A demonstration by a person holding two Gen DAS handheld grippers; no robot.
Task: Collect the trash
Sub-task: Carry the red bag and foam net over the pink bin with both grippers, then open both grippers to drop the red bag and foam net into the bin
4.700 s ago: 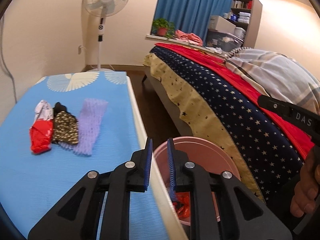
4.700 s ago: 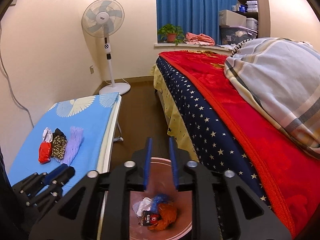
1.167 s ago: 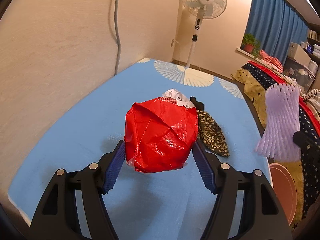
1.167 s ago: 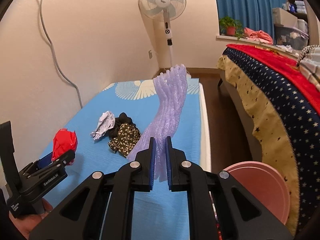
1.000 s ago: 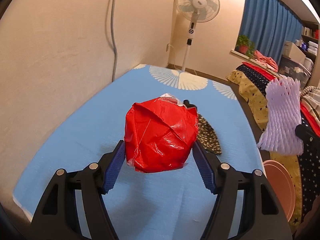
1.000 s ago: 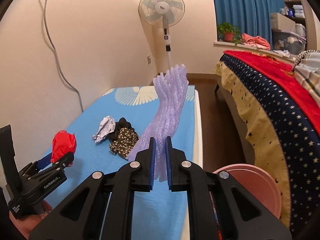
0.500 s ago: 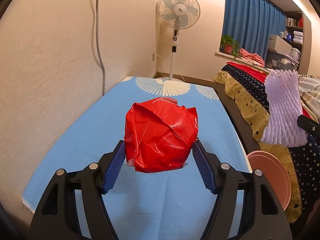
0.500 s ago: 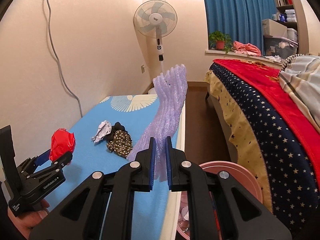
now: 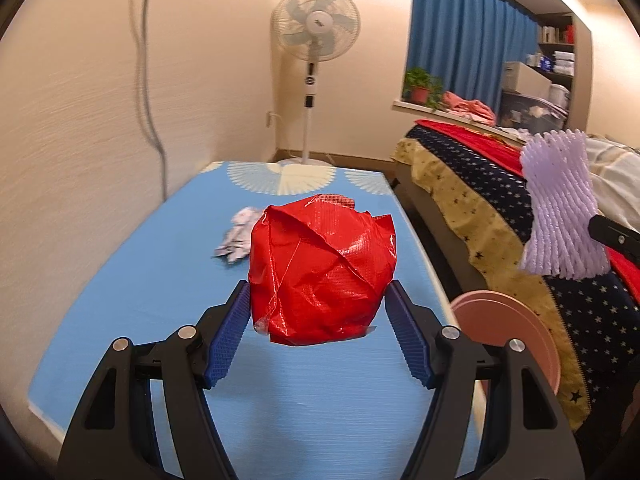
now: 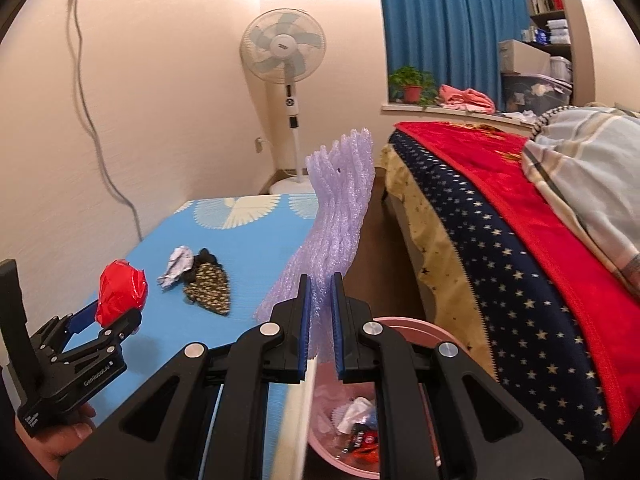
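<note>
Currently two pieces of trash are in hand; the red plastic wad (image 9: pixel 322 268) sits between the left gripper (image 9: pixel 318 334) fingers, pads set wide and pressed on both its sides, lifted clear of the blue table (image 9: pixel 160 280); the purple foam net (image 10: pixel 340 216) is pinched at its lower end by the right gripper (image 10: pixel 320 330), fingers narrow, the rest of the net standing up and away beyond the tips; the pink bin (image 10: pixel 404 326) lies right below the right fingertips, on the floor between table and bed (image 10: pixel 500 240), already holding some scraps; seen from the left gripper, the bin is off to the right of the fingers and lower.

Risks, as I judge them: the red wad is slick, crumpled film held only by side pressure, so a jolt could let it squirt out short of the bin; the net is tall and floppy, so on release it may catch the bin rim or table edge and tip out; both grippers heading for one bin could collide.

Count: one red wad; one foam net; one crumpled white paper (image 10: pixel 176 266) and one dark patterned wrapper (image 10: pixel 210 286) left on the table, touching, ahead and left of the right fingers; one bin; two grippers.
</note>
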